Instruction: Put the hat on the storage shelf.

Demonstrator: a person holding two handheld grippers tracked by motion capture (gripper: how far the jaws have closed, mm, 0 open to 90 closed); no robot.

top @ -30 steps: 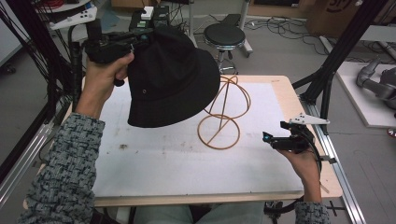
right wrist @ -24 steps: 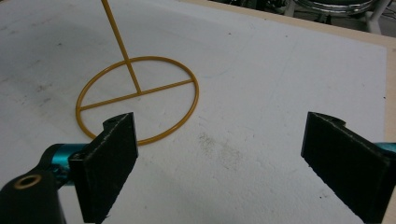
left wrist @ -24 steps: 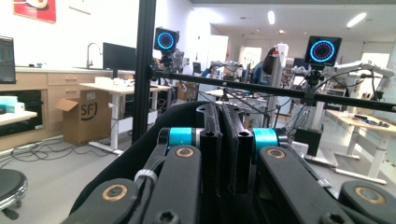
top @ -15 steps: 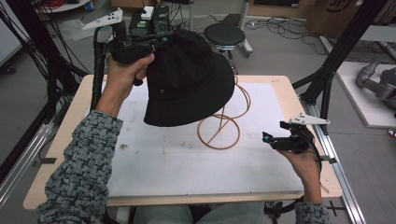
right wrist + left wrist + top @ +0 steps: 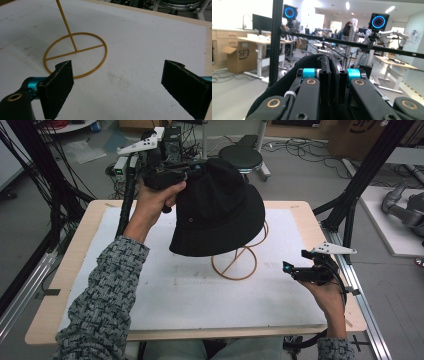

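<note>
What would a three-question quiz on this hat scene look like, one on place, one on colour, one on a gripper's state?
1. Where is the hat?
A. flat on the table
B. held up over the wire stand
C. on the floor

2. What colour is the stand?
A. golden yellow
B. blue
C. white

3. How are the right gripper jaws?
A. shut on the hat
B. shut on the stand
C. open, holding nothing

Answers: 1 B, the left gripper carries it above the stand; 2 A, its ring looks golden; 3 C, jaws stand wide apart.
</note>
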